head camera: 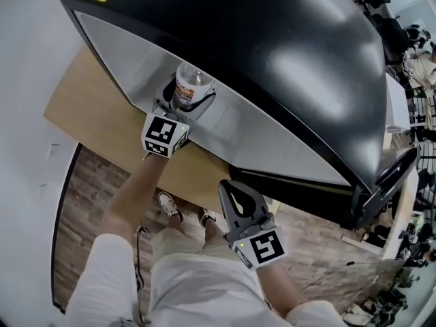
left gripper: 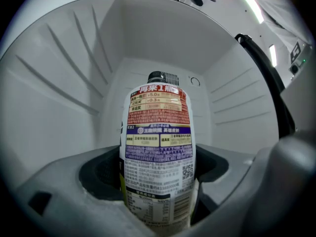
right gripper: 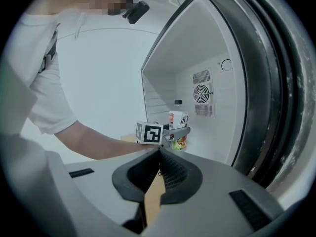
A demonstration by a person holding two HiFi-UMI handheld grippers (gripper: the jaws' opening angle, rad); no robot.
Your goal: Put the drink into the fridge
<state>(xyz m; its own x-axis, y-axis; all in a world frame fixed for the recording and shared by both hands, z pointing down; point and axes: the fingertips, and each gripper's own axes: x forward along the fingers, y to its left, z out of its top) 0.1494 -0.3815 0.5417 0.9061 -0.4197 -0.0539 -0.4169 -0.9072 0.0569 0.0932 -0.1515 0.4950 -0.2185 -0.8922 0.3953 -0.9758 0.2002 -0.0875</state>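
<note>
The drink bottle has a clear body, a dark cap and a printed label. It stands upright inside the white fridge compartment. My left gripper reaches into the fridge with its jaws closed around the bottle's lower body. In the left gripper view the bottle fills the space between the jaws. From the right gripper view, the bottle rests on the fridge floor with the left gripper on it. My right gripper hangs outside the fridge, shut and empty.
The black fridge sits on a wooden table. Its open door stands to the right, with the dark door gasket close to my right gripper. A fan vent is on the back wall.
</note>
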